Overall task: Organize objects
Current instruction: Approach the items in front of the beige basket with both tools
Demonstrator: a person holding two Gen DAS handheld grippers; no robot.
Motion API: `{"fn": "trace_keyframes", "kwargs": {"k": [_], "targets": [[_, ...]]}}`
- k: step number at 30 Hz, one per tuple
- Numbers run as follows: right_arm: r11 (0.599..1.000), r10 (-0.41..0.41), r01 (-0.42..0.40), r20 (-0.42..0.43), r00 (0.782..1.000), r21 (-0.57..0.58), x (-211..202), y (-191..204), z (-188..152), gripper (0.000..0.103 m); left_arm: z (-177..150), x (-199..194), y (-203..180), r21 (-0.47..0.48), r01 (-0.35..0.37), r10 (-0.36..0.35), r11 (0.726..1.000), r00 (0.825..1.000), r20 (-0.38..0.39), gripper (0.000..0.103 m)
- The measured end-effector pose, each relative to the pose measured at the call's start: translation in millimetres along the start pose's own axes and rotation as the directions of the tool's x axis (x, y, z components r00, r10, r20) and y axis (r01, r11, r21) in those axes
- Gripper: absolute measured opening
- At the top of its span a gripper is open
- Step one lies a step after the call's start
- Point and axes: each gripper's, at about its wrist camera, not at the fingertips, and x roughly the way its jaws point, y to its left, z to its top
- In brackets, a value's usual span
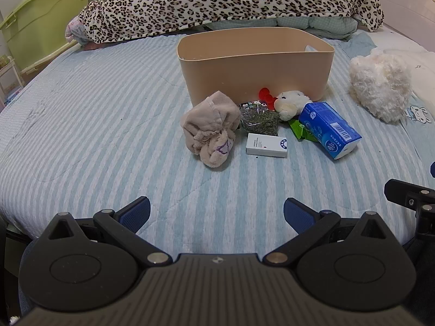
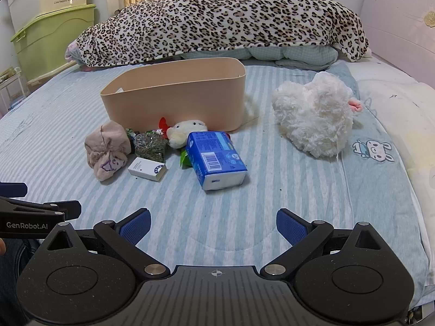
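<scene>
Beige plastic made our landmark in the left wrist view: the storage bin [image 1: 254, 65] stood on the striped bed [image 1: 95, 135], its inside apparently bare from this angle. Pressed against the bin's near wall lay the small white plush [image 1: 292, 103] with a red bow [image 1: 266, 96]. Just in front of the bin sat the crumpled beige cloth [image 1: 210, 130], the bag of dried herbs [image 1: 258, 119], the little white box [image 1: 266, 145], a green wrapper [image 1: 301, 131] and the blue tissue pack [image 1: 330, 130]. We judged they had been clustered there so each needed only a short lift over the wall. Right of the bin, well apart, lay the fluffy white toy [image 1: 380, 87]. Our left claw [image 1: 216, 213] hung released and held nothing, well short of the cluster.

From the right wrist view, the bin [image 2: 176, 100] sat left of centre, and the tissue pack [image 2: 217, 160] lay nearest of the pile in front of it, so we judged it the easiest first pick. The fluffy toy [image 2: 315, 116] rested to the bin's right. Our right claw [image 2: 213, 224] was likewise spread wide and unloaded above bare bedding. Nothing appeared to be sorted yet.
</scene>
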Motion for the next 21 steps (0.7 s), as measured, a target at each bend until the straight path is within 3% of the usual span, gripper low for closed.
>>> {"fn": "trace_keyframes", "kwargs": {"k": [21], "targets": [[1.000, -0.001, 0.001, -0.010, 1.000, -0.004, 4.5, -2.5, 3.5, 0.100, 1.6, 4.6, 1.6, 0.003, 0.008, -0.008, 1.000, 1.000, -0.006, 0.103]]}}
